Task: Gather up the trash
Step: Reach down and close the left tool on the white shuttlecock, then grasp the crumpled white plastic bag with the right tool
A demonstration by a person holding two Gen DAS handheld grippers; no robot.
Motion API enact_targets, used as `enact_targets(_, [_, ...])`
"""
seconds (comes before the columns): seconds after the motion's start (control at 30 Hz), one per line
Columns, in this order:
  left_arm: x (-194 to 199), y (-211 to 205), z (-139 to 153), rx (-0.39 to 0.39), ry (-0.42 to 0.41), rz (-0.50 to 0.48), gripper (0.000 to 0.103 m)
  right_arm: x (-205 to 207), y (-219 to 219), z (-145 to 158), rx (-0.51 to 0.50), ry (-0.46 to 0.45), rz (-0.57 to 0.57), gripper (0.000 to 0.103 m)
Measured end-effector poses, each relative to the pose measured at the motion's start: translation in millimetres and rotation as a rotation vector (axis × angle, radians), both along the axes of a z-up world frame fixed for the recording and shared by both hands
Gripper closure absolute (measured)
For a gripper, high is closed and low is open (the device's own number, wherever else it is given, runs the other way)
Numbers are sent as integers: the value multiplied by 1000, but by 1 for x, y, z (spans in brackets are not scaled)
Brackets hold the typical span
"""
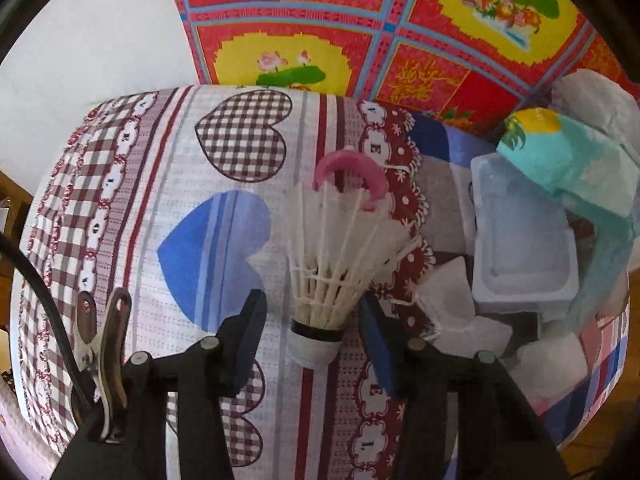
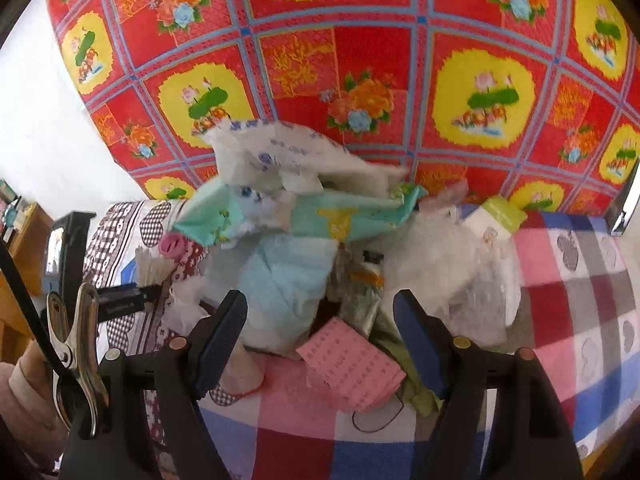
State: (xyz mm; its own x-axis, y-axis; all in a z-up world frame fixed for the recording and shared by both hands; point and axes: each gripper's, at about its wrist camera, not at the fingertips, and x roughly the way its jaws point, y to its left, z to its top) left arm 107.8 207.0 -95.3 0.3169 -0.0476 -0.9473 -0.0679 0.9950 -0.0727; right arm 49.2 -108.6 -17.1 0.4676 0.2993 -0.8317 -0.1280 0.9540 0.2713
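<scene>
In the left wrist view my left gripper [image 1: 314,328] is open, its jaws on either side of a white feather shuttlecock [image 1: 332,264] that lies on the patterned cloth with its cork end toward me. A pink curved piece [image 1: 352,172] lies just beyond it. To the right sits a trash pile with a white foam tray [image 1: 524,240] and a teal wrapper [image 1: 572,164]. In the right wrist view my right gripper [image 2: 320,324] is open in front of the same pile: a teal wrapper [image 2: 312,212], crumpled white paper [image 2: 296,156], a light blue tissue [image 2: 288,280] and a pink printed slip [image 2: 352,364].
A heart-patterned cloth [image 1: 224,200] covers the surface, and a checked cloth [image 2: 580,280] lies at its right. A red and yellow floral fabric [image 2: 360,60] hangs behind. A clear plastic bag [image 2: 452,256] lies in the pile. The left gripper's arm [image 2: 120,300] shows at the left.
</scene>
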Motion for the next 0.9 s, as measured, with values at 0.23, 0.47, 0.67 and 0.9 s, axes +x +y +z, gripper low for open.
enact_targets(0.23, [-3, -13, -8, 33, -38, -35, 54, 23, 12, 27, -31, -67, 4, 25])
enact_targets(0.47, [-2, -31, -10, 60, -51, -55, 72, 57, 41, 39, -98, -132, 72, 25])
enact_targets(0.67, [2, -29, -9, 45, -36, -49, 73, 82, 67, 34, -183, -151, 109, 25])
enact_targets(0.9, [3, -2, -2, -3, -18, -40, 73, 98, 80, 17, -280, -140, 114, 36])
